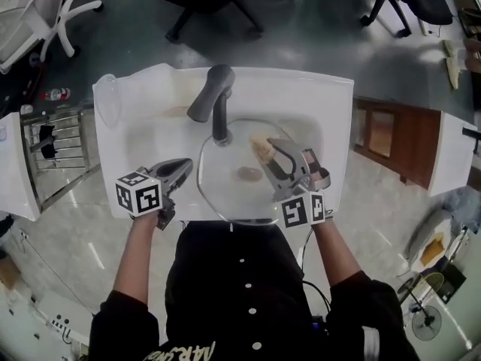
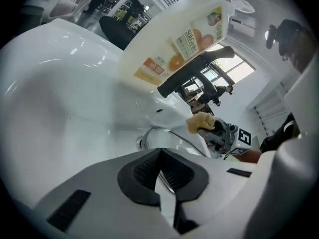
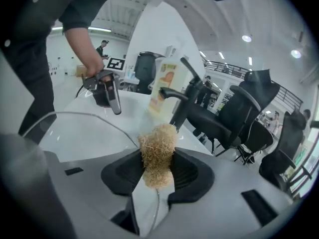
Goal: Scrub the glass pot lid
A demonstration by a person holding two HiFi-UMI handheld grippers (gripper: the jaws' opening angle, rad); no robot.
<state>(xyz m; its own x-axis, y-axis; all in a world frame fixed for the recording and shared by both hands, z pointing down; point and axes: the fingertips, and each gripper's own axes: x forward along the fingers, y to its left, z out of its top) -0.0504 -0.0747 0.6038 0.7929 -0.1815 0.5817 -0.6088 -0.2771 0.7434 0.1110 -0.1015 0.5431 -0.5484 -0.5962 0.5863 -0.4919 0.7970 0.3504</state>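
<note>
The glass pot lid (image 1: pixel 225 194) lies tilted in the white sink (image 1: pixel 316 104), its knob (image 1: pixel 246 173) near the middle. My left gripper (image 1: pixel 188 170) is at the lid's left edge, shut on its thin metal rim (image 2: pixel 164 133); that rim runs between the dark pads (image 2: pixel 142 176). My right gripper (image 1: pixel 269 150) is over the lid's far right part, shut on a tan fibrous scrubber (image 1: pixel 260 147). In the right gripper view the scrubber (image 3: pixel 158 153) sticks up between the pads, with the lid's edge (image 3: pixel 89 116) and the left gripper (image 3: pixel 107 91) beyond.
A dark faucet (image 1: pixel 214 100) arches over the basin's back. A white detergent bottle (image 2: pixel 179 39) stands beside it. A clear cup (image 1: pixel 107 100) sits on the sink's left corner. A wire rack (image 1: pixel 56 145) is on the left and a wooden cabinet (image 1: pixel 391 134) on the right.
</note>
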